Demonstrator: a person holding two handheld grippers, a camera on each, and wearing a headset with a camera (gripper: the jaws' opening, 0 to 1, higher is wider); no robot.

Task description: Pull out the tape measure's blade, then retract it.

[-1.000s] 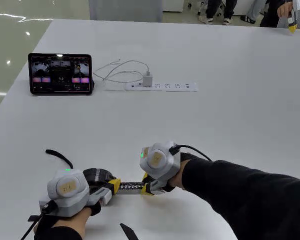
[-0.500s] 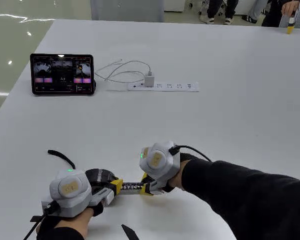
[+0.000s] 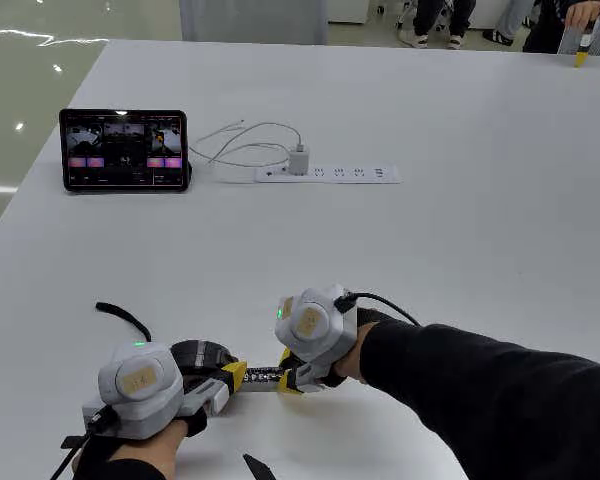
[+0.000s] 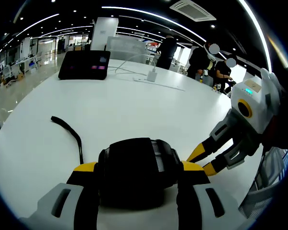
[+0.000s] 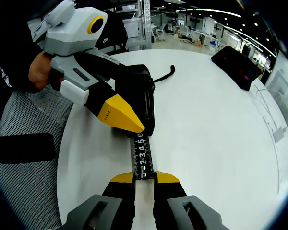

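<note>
Black tape measure [image 3: 202, 356] flat on white table [image 3: 380, 250], short stretch of numbered blade [image 5: 142, 155] out.

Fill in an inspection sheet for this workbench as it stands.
Surface: white table, matte.
Job's things: black tape measure; blade pulled out a short way, numbers showing.
Clutter: tablet, screen lit; black strap lying beside the tape measure.
Grippers: left gripper shut on the tape measure; right gripper shut on the blade.
Cables: power strip with charger and white cable; black lead on the right gripper.
Surroundings: people beyond the far edge; glossy floor.
</note>
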